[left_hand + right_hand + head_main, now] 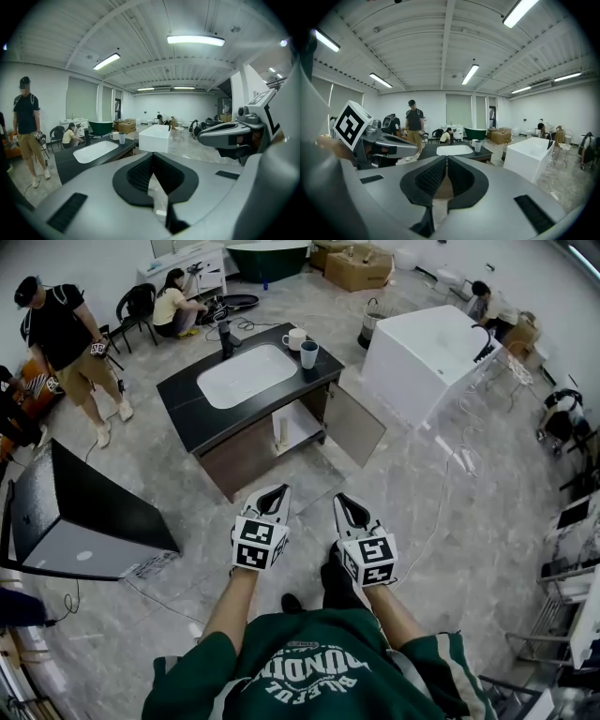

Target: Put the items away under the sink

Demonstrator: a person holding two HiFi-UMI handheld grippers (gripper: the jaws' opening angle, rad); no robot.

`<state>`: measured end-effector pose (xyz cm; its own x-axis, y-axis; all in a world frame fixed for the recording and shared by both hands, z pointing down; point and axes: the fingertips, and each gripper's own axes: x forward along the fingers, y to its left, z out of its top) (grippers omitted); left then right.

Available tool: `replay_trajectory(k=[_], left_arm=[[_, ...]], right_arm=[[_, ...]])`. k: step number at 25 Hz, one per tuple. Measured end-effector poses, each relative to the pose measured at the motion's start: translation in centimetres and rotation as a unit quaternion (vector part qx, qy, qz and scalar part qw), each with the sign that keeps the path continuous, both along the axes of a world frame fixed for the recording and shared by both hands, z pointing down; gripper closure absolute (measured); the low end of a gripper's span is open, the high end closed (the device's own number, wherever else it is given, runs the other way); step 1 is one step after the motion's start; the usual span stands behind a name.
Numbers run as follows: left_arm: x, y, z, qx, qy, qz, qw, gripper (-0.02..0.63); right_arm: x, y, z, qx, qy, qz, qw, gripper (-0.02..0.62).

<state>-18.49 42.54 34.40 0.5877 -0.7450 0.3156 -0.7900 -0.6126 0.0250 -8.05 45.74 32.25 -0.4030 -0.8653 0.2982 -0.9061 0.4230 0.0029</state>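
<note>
A dark sink cabinet (192, 409) with a white basin (246, 374) stands on the floor ahead of me. Near its right end sit a white mug (295, 337) and a grey-blue cup (308, 353); a black faucet (226, 337) stands behind the basin. The cabinet door (354, 425) hangs open, and a pale item (279, 433) stands on the shelf inside. My left gripper (278, 493) and right gripper (343, 502) hover side by side well short of the cabinet, both shut and empty. The mug (114, 136) and cup (477, 146) show far beyond the shut jaws.
A white bathtub (422, 352) stands right of the cabinet, with a bucket (373, 324) behind it. A black and grey box (84, 517) lies at my left. One person stands (66, 343) at the far left, and another sits (173, 301) beyond. Cables trail across the marble floor.
</note>
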Motion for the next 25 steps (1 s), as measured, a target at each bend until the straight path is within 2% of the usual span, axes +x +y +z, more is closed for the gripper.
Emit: replay_trajectory(k=[5, 14, 20, 25], left_arm=[[2.3, -4.7, 0.6, 0.000, 0.000, -0.004, 1.0000, 0.595], [7.9, -17.5, 0.6, 0.004, -0.009, -0.017, 0.9998, 0.595], [13.1, -24.8, 0.5, -0.032, 0.025, -0.027, 0.9988, 0.597], [15.3, -29.8, 0.5, -0.031, 0.023, -0.072, 0.9966, 0.597]], right_arm=[[2.3, -4.9, 0.5, 0.002, -0.008, 0.001, 1.000, 0.551], [7.8, -18.3, 0.4, -0.001, -0.030, -0.007, 1.000, 0.551], [13.1, -26.4, -0.8, -0.002, -0.034, -0.029, 0.999, 0.551], [16.9, -31.1, -1.6, 0.000, -0.041, -0.043, 0.998, 0.551]])
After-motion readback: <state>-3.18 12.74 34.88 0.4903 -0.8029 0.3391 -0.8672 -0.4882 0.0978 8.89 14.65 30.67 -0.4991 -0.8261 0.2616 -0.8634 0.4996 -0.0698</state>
